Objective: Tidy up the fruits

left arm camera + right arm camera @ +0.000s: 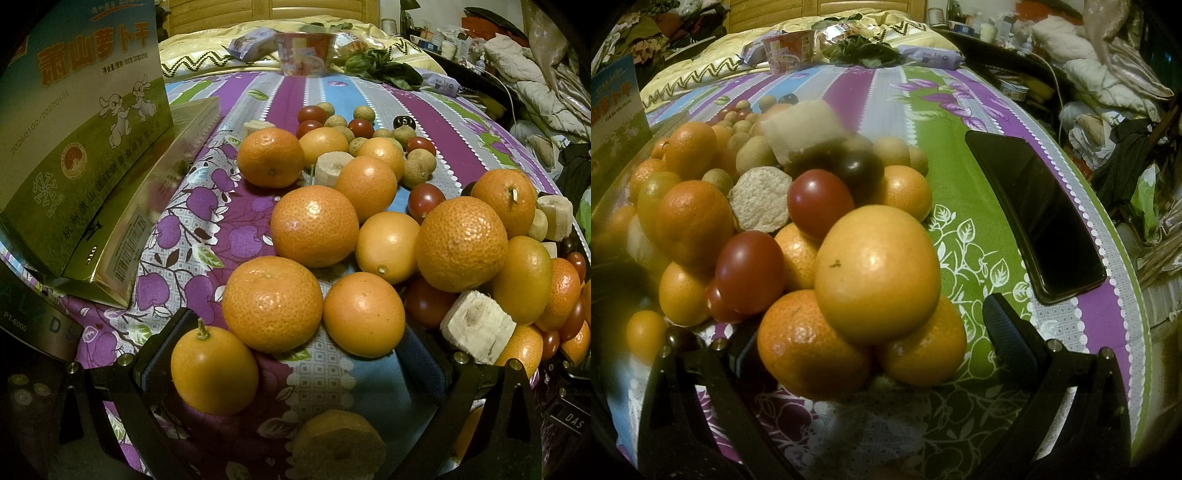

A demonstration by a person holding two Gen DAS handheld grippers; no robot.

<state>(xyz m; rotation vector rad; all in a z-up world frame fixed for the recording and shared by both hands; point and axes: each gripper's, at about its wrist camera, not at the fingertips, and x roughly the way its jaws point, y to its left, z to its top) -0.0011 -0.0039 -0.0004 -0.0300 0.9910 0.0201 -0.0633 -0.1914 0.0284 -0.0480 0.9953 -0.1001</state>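
Observation:
Mixed fruit lies heaped on a purple, green and blue patterned cloth point(236, 225). In the left wrist view there are tangerines point(271, 304), yellow kumquats point(386, 245), cherry tomatoes point(424, 199), tan longans point(419, 166) and cut banana pieces point(476, 326). My left gripper point(295, 354) is open, and a stemmed kumquat point(214, 373) sits by its left finger point(159, 350). In the right wrist view my right gripper point(875, 343) is open around the front of the pile. A large kumquat point(879, 273) rests on two tangerines point(812, 350) between its fingers.
A green carton with rabbits point(81, 129) stands on a gold box point(147, 206) at the left. A black phone point(1034, 214) lies right of the pile. A noodle cup point(306, 51) and leafy greens point(380, 66) sit at the back. Clutter lines the right edge.

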